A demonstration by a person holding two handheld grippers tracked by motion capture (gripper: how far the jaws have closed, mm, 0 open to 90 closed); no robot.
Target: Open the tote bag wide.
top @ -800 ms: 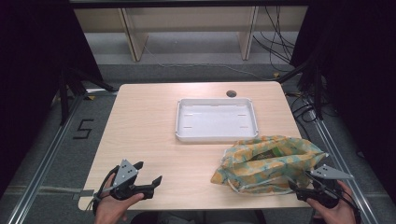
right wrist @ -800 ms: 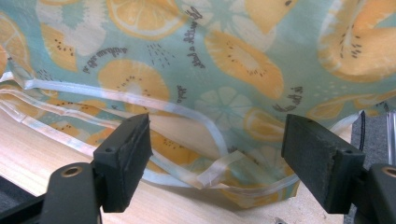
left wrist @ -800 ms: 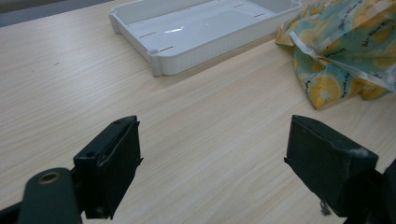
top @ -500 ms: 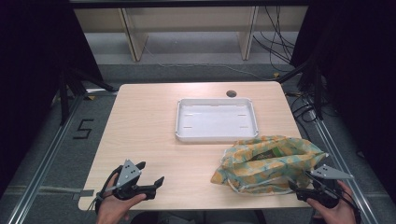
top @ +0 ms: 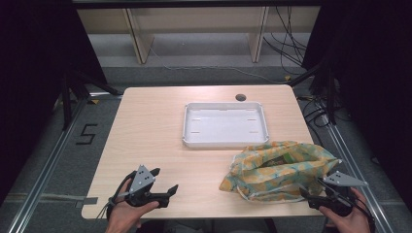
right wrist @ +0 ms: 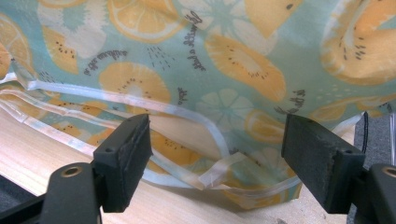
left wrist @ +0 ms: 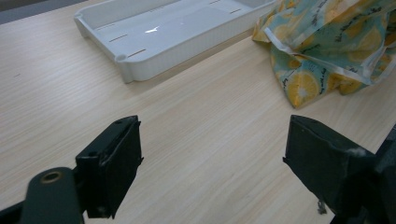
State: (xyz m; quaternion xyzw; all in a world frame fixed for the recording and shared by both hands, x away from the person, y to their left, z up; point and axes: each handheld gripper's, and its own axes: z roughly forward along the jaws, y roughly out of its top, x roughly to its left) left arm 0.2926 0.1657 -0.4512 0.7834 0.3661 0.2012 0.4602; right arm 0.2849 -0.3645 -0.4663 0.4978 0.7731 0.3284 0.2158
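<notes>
A crumpled bag (top: 279,170) printed with citrus slices on teal lies at the table's front right. Its pale handles (right wrist: 140,109) trail toward the table edge. My right gripper (top: 311,193) sits at the front right corner, close behind the bag (right wrist: 224,56), open with nothing between its jaws. My left gripper (top: 164,182) rests at the front left of the table, open and empty, its jaws pointing toward the bag (left wrist: 327,46) and the white tray (left wrist: 154,32).
An empty white tray (top: 225,124) stands in the middle of the wooden table (top: 150,126), just behind the bag. A round cable hole (top: 240,97) is near the far edge. Shelving and cables lie beyond the table.
</notes>
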